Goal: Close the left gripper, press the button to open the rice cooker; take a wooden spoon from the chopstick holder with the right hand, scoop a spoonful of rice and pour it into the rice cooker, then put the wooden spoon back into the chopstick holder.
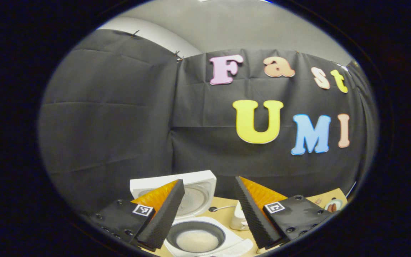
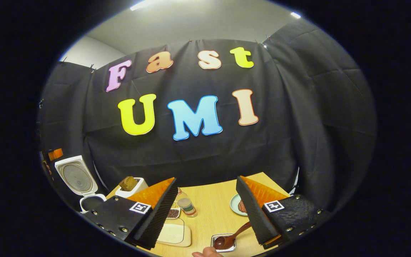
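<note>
Both tongs are spread wide and hold nothing. Ahead of the left gripper [image 1: 205, 214], between its fingers, the rice cooker [image 1: 198, 235] stands open, lid [image 1: 191, 192] upright behind the pot, a pale layer of rice in the bowl. Bare table [image 2: 216, 210] lies ahead of the right gripper [image 2: 205, 214]. Low between its fingers, the wooden spoon [image 2: 228, 240] rests with its bowl in a small clear dish [image 2: 223, 244]; whether the handle touches the right-hand finger I cannot tell. By the left-hand finger sit a white tray [image 2: 173, 233] and a jar [image 2: 187, 207]; a plate [image 2: 237, 205] lies rightward.
</note>
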### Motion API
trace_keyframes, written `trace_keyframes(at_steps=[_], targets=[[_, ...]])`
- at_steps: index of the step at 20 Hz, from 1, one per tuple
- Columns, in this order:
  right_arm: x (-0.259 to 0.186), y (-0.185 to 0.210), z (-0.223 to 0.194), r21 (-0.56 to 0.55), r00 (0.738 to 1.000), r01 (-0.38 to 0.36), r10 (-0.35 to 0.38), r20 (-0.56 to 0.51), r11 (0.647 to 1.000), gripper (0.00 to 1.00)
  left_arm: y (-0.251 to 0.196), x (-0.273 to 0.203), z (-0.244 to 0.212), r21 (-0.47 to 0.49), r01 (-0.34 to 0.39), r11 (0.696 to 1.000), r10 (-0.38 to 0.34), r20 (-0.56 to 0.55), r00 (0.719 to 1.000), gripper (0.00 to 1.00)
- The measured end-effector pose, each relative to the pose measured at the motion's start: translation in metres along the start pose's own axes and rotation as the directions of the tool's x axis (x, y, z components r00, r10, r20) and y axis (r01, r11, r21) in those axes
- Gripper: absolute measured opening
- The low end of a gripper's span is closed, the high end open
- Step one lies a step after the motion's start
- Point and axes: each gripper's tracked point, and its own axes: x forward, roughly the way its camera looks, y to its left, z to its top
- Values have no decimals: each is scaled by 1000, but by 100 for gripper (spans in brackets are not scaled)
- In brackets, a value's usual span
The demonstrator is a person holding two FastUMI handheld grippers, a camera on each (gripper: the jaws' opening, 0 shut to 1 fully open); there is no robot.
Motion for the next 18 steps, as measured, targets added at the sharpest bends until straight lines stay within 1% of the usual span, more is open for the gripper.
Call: trace_keyframes(at_steps=[2,7,8,9,10,11,13,14,15,16,17,18], targets=[[3,6,-3,-2,1000,-2,2,-11,1000,99,15,23,1,-30,-42,999,42,-15,999,97],[14,3,-3,1,1000,17,-17,-15,1000,99,46,64,5,-35,-134,990,133,-32,991,96],[15,0,0,11,1000,27,-27,-5,1000,99,51,75,4,-43,-145,988,144,-34,989,92],[17,-2,2,16,999,37,-37,-3,999,99,55,84,1,-54,-154,987,151,-47,987,96],[19,-2,-3,14,999,42,-42,-10,999,99,58,94,-1,-63,-162,985,160,-45,986,96],[21,-2,-6,12,999,43,-42,-20,999,99,64,101,-3,-64,-182,981,179,-51,983,92],[24,-1,-8,10,999,42,-42,-35,999,99,69,115,-7,-57,-200,978,197,-61,979,92],[25,-1,-8,13,999,41,-41,-36,999,99,72,122,-9,-49,-208,977,204,-64,977,96],[25,-1,-7,14,999,42,-42,-34,999,99,76,129,-10,-38,-218,975,215,-71,974,96],[26,-1,-7,12,999,43,-43,-33,999,99,79,134,-13,-35,-228,973,225,-80,971,92],[27,-1,-7,8,998,46,-46,-32,999,99,82,139,-15,-39,-239,970,235,-87,968,96],[27,-3,-8,6,998,49,-48,-34,999,99,84,145,-18,-43,-248,968,243,-94,965,96]])
